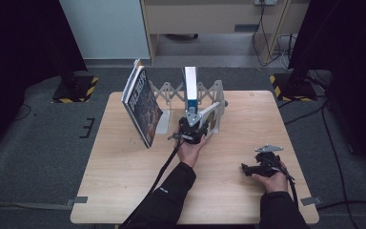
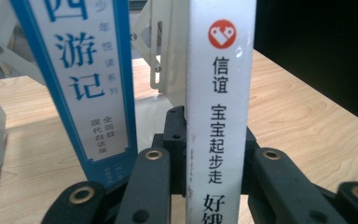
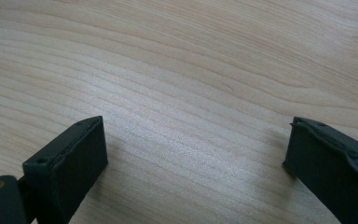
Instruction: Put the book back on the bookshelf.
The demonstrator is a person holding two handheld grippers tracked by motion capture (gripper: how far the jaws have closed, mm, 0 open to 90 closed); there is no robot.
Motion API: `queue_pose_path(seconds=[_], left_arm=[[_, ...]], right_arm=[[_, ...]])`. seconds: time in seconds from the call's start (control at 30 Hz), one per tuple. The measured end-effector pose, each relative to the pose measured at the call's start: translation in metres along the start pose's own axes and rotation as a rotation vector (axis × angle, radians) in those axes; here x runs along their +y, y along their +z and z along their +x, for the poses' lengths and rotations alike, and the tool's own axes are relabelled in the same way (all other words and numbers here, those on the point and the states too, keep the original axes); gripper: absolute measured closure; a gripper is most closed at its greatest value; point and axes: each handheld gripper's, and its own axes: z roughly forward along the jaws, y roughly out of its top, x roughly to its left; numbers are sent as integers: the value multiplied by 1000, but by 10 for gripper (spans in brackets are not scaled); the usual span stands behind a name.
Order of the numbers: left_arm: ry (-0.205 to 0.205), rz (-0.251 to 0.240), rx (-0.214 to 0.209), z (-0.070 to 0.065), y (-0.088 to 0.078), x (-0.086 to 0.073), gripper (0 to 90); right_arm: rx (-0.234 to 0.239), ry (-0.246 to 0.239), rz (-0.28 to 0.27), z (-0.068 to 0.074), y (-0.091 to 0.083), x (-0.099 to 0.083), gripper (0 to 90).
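Note:
A tall white book (image 1: 190, 88) stands upright at the white folding book rack (image 1: 209, 95) on the far side of the table. My left gripper (image 1: 192, 128) is shut on its lower spine. In the left gripper view the white spine (image 2: 219, 93) sits tight between the two black jaws of my left gripper (image 2: 213, 135). To its left a dark-covered book (image 1: 142, 107) leans tilted against the rack's end, its blue-edged spine (image 2: 86, 79) close beside the held book. My right gripper (image 1: 248, 168) rests near the table's front right, open, with bare wood between the jaws of my right gripper (image 3: 196, 154).
The wooden table (image 1: 124, 181) has free room at the front left and centre. The rack's scissor struts (image 2: 156, 46) rise just behind the two books. Dark stands with striped bases flank the table's far corners, and cables run across the floor.

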Motion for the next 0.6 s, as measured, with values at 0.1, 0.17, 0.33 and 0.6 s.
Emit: queue_pose_path(seconds=[0.1,0.17,0.33,0.6], left_arm=[[3,-10,2,0,-1,-6,737],[7,-6,5,-1,-2,-10,734],[16,11,-3,-2,-6,-21,728],[33,60,0,-6,-9,-39,722]], right_arm=[[-3,-2,-6,0,1,0,50],[-1,2,-1,0,0,0,49],[-3,7,-9,1,1,-1,49],[-7,4,-19,1,1,-1,49]])
